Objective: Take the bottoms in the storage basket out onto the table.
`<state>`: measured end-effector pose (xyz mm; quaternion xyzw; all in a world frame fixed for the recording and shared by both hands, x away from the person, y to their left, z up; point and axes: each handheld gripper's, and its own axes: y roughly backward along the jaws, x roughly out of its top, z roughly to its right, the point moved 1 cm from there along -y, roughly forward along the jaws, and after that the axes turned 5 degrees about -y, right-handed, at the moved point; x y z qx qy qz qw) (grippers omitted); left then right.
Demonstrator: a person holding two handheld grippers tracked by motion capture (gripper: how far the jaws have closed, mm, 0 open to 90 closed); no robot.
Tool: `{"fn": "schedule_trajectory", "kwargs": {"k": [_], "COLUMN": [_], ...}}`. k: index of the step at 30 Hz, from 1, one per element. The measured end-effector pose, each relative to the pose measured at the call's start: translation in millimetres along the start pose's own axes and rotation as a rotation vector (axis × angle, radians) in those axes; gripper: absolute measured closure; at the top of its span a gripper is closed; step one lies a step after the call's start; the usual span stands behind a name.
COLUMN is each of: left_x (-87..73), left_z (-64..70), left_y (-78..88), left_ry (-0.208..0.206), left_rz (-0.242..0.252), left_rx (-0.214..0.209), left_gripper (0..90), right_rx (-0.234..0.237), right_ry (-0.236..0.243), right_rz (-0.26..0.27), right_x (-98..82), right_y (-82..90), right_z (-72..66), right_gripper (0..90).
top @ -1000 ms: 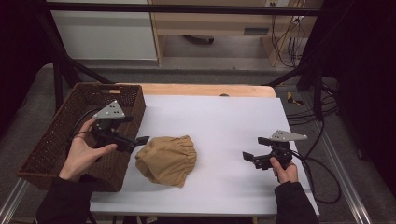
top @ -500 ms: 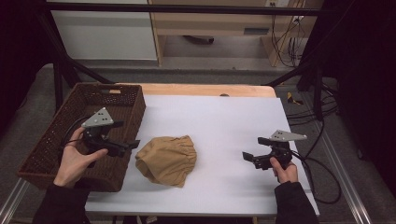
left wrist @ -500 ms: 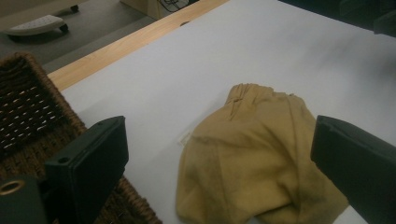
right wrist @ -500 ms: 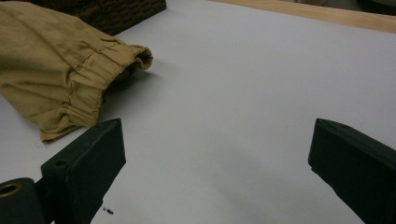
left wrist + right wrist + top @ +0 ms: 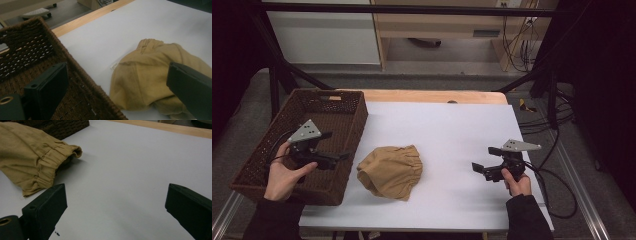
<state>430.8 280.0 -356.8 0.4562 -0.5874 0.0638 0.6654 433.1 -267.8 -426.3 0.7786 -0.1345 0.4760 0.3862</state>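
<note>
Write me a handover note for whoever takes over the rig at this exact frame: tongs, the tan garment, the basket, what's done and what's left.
Left tongs: open, empty, held over the wicker basket near its right wall, pointing at the garment.
Right tongs: open, empty, low over the white table, well to the right of the garment.
Tan garment: bunched on the table just right of the basket, elastic hem toward the right tongs, touched by neither.
Done: nothing gripped yet; basket floor looks bare where visible.
Left: probably grip the garment and move it, likely into the basket.

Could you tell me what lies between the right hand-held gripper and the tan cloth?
Only bare white table lies between the right hand-held gripper and tan cloth, per the high view.
</note>
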Motion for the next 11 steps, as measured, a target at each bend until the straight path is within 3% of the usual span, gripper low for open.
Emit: {"fn": "schedule_trajectory", "kwargs": {"k": [11], "left_x": [-16.0], "left_z": [-7.1], "left_y": [1.7], "left_ry": [0.044], "left_rz": [-0.020], "left_rx": [0.013], "left_gripper": [4.1], "right_rx": [0.004], "right_ry": [-0.004], "right_rz": [0.001], "right_x": [0.2], "right_y": [0.6], "right_z": [-0.4], "right_gripper": [4.6]}}
